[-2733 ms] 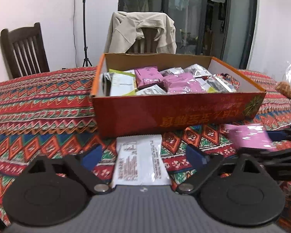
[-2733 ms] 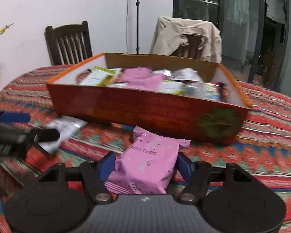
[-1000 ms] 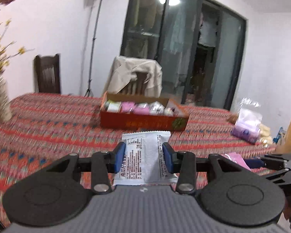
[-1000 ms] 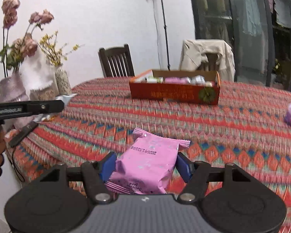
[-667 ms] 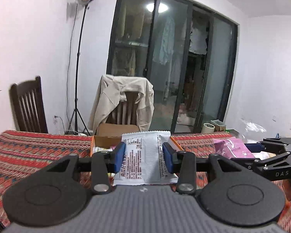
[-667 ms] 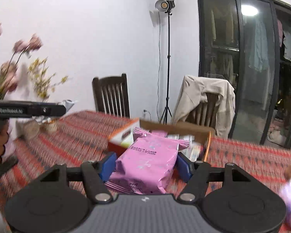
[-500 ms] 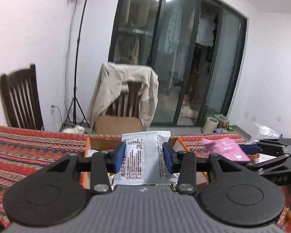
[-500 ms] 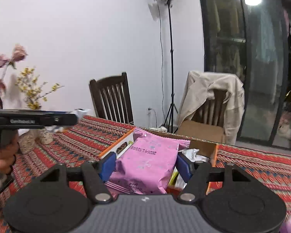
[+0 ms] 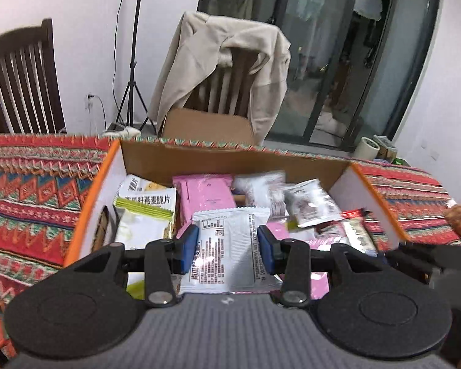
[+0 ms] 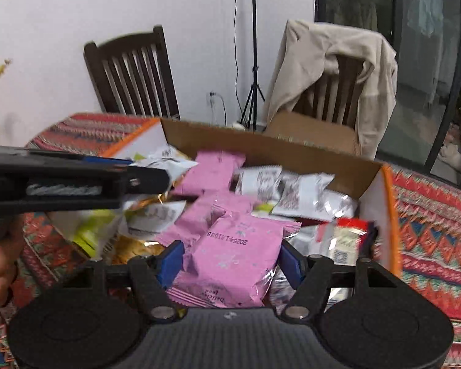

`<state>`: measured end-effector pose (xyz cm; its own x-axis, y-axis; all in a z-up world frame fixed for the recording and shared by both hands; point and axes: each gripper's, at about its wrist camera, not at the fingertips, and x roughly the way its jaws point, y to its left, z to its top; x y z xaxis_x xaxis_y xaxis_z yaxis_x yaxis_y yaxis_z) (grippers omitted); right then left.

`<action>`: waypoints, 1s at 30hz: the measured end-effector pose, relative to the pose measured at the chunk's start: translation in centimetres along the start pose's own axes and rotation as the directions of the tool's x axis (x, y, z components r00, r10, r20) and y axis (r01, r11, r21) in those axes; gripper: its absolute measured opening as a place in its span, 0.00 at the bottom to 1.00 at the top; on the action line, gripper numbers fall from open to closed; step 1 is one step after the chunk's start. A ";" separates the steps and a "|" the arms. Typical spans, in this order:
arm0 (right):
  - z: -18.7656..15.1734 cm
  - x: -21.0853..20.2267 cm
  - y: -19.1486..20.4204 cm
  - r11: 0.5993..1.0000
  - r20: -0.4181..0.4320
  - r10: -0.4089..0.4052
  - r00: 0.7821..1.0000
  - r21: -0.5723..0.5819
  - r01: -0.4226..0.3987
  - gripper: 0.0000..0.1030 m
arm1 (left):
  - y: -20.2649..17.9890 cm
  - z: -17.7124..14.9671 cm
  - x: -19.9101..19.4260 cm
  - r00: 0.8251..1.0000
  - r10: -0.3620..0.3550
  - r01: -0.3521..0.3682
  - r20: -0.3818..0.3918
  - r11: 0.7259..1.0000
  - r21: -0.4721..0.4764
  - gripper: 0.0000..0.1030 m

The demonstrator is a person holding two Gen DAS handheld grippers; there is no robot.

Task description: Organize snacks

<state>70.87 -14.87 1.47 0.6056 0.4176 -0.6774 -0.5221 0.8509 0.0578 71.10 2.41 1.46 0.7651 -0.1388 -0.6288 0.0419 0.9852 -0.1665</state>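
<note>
My left gripper (image 9: 227, 247) is shut on a white snack packet (image 9: 229, 246) with printed text, held above the open cardboard box (image 9: 218, 156) full of snack packets. My right gripper (image 10: 229, 259) is shut on a pink snack packet (image 10: 233, 264), also over the box (image 10: 362, 175). In the right wrist view the left gripper's black body (image 10: 61, 184) crosses in from the left over the box. In the left wrist view the right gripper's black arm (image 9: 427, 258) shows at the right edge. Pink, white and green packets fill the box.
The box stands on a table under a red patterned cloth (image 9: 30, 190). Behind the table are a dark wooden chair (image 10: 132, 77), a chair draped with a beige jacket (image 9: 227, 61) and a light stand (image 10: 253, 46). A hand (image 10: 0, 264) shows at the left edge.
Both grippers have moved forward across the table to hover over the box, tilting downward, each still gripping its packet. The box now fills the views.
</note>
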 end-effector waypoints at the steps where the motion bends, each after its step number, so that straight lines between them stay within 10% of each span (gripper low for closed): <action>1: -0.3 0.8 0.2 1.000 -0.011 0.005 1.000 0.001 -0.005 0.64 | 0.0 0.0 0.9 1.000 0.010 -0.010 -0.002 1.000 -0.006 0.42; 13: -0.2 2.4 0.4 0.976 -0.058 0.195 0.979 0.107 -0.188 0.82 | 1.2 0.3 -0.7 1.000 0.025 -0.024 -0.001 0.999 0.040 0.75; 30: 2.6 -18.3 -3.3 0.994 0.104 -0.087 0.991 0.079 0.079 0.93 | 1.6 4.6 -20.2 0.997 0.071 -0.073 0.023 0.996 0.053 1.00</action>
<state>63.07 -24.52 15.63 0.7079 0.3732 -0.5997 -0.4239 0.9036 0.0619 58.68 7.21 17.35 0.7804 -0.0658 -0.6218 0.0206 0.9966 -0.0797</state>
